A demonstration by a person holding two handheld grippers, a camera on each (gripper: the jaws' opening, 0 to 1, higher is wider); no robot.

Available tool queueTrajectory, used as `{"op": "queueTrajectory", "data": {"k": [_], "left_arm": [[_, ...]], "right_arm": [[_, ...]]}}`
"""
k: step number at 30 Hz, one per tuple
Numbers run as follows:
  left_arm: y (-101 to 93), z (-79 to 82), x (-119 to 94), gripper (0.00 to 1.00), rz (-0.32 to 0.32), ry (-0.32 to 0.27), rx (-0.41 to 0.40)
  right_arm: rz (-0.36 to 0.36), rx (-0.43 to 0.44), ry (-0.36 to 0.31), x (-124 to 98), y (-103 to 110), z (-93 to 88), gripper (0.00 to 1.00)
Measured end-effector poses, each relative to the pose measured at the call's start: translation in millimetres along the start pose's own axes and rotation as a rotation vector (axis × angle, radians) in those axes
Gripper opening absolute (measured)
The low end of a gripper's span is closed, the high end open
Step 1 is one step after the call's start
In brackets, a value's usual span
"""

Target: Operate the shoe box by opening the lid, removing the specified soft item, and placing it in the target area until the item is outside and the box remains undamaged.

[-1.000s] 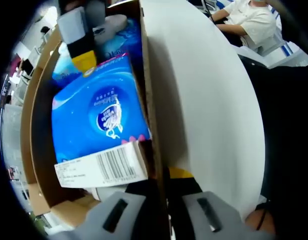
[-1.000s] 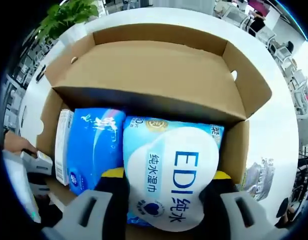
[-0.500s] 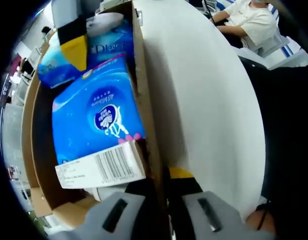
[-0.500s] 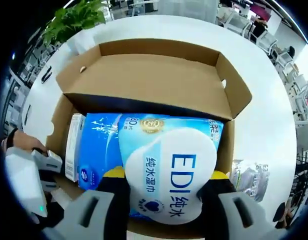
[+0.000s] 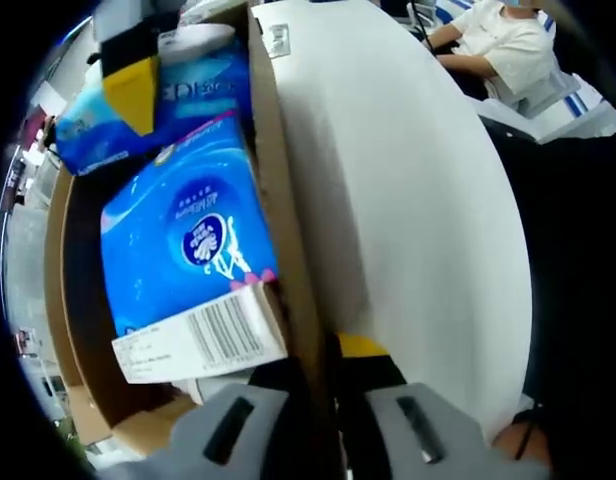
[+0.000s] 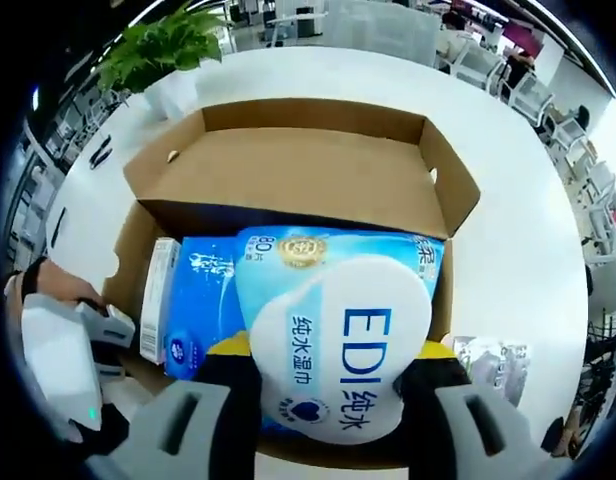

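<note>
Right gripper (image 6: pixel 328 385), jaws clamped on the wipes pack (image 6: pixel 338 340), has lifted it higher mid-frame, while left gripper (image 5: pixel 323 375) pinches the shoe box (image 6: pixel 288 160) wall steady.

Both views are brightly and evenly lit. Glare is seen on the white tabletop (image 5: pixel 418 200). Shadow is cast inside the box (image 6: pixel 288 170). Edges are bent and softly blurred.

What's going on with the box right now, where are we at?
The lid of the shoe box is open. The right claw is shut on the EDI wet-wipes pack, held above the blue tissue pack lying inside. The left claw pinches the box's side wall, steadying it on the white table. The wipes aren't set down outside yet.
</note>
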State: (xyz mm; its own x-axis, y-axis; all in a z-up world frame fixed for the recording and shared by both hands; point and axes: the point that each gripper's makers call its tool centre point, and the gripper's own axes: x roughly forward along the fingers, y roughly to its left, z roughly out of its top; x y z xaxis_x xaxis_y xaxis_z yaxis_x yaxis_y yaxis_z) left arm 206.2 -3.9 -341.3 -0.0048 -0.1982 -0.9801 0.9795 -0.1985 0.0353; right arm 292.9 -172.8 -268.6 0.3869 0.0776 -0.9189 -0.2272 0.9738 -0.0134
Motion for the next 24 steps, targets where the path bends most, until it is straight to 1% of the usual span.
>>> {"op": "queueTrajectory", "data": {"k": [4, 11, 15, 16, 19, 21, 22, 23, 24], "left_arm": [[0.3, 0.0, 0, 0.04, 0.007, 0.003, 0.004], [1.1, 0.3, 1, 0.04, 0.01, 0.008, 0.004], [1.6, 0.3, 1, 0.04, 0.01, 0.007, 0.005], [1.9, 0.4, 1, 0.04, 0.011, 0.006, 0.002], [1.8, 0.3, 1, 0.04, 0.012, 0.004, -0.001], [1.2, 0.2, 0, 0.04, 0.009, 0.003, -0.005], [1.0, 0.1, 1, 0.04, 0.007, 0.003, -0.006], [-1.4, -5.6, 7, 0.04, -0.008, 0.048, 0.014], [0.1, -2.5, 5, 0.04, 0.014, 0.048, 0.046]], "right_arm": [[0.006, 0.001, -0.021, -2, -1, 3.0, 0.55], [0.081, 0.092, -0.063, -8, -7, 6.8, 0.54], [0.08, 0.054, -0.067, -9, -4, 8.4, 0.54], [0.085, 0.059, -0.072, -11, -5, 9.5, 0.54], [0.122, 0.087, -0.077, -14, -8, 10.7, 0.54], [0.161, 0.116, -0.077, -14, -7, 9.8, 0.54], [0.174, 0.124, -0.085, -16, -10, 11.5, 0.54], [0.203, 0.168, -0.08, -19, -8, 12.0, 0.54], [0.24, 0.194, -0.1, -24, -7, 16.1, 0.54]]}}
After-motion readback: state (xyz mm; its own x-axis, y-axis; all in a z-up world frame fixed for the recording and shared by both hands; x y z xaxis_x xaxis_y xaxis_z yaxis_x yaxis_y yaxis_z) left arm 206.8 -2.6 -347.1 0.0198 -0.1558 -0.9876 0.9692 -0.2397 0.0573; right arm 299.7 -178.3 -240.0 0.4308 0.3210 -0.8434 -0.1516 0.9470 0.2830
